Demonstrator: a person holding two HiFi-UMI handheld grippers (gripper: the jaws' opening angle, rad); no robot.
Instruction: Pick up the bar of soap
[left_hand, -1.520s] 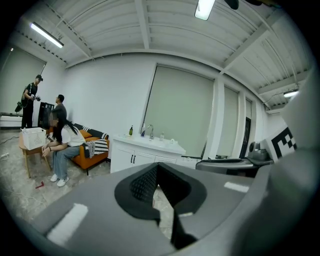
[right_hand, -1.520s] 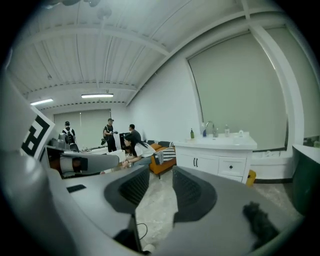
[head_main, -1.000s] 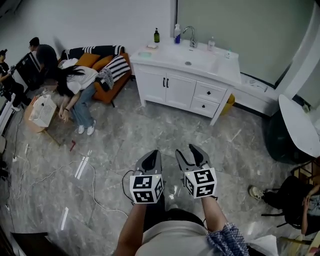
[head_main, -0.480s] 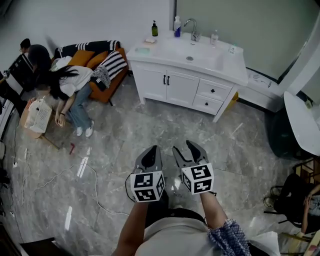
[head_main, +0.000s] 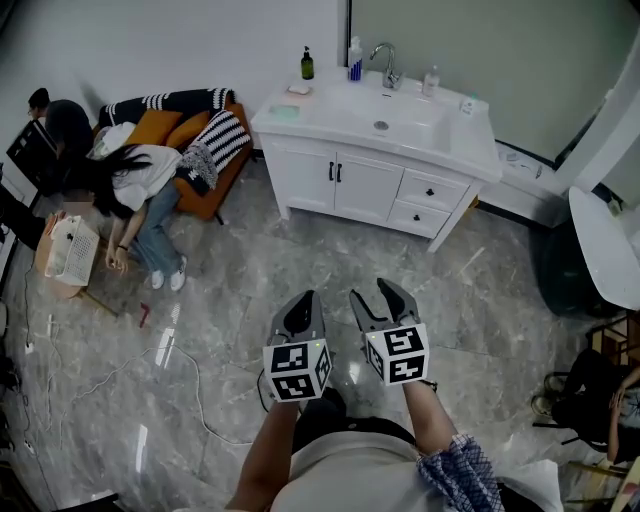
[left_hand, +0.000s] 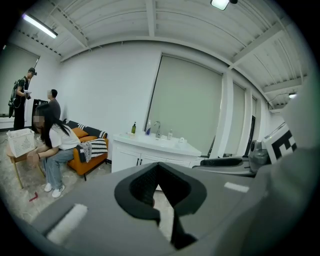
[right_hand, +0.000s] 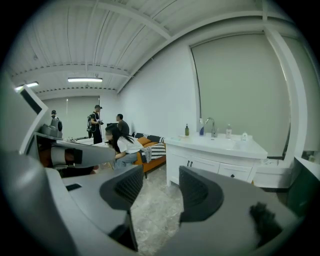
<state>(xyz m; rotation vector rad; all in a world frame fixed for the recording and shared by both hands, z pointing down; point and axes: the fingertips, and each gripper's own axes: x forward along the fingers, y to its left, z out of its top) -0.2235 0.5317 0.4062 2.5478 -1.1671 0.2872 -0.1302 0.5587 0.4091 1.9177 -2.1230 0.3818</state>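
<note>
White vanity (head_main: 362, 186) nearer, soap (head_main: 299, 89) seemingly untouched

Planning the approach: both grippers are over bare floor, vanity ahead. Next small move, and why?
Probably step toward the left end of the vanity. The soap, seemingly the small pale block beside the dark bottle, lies well beyond both grippers. Lead with the right gripper: its jaws stand apart, empty. The left gripper has its jaws together.
</note>
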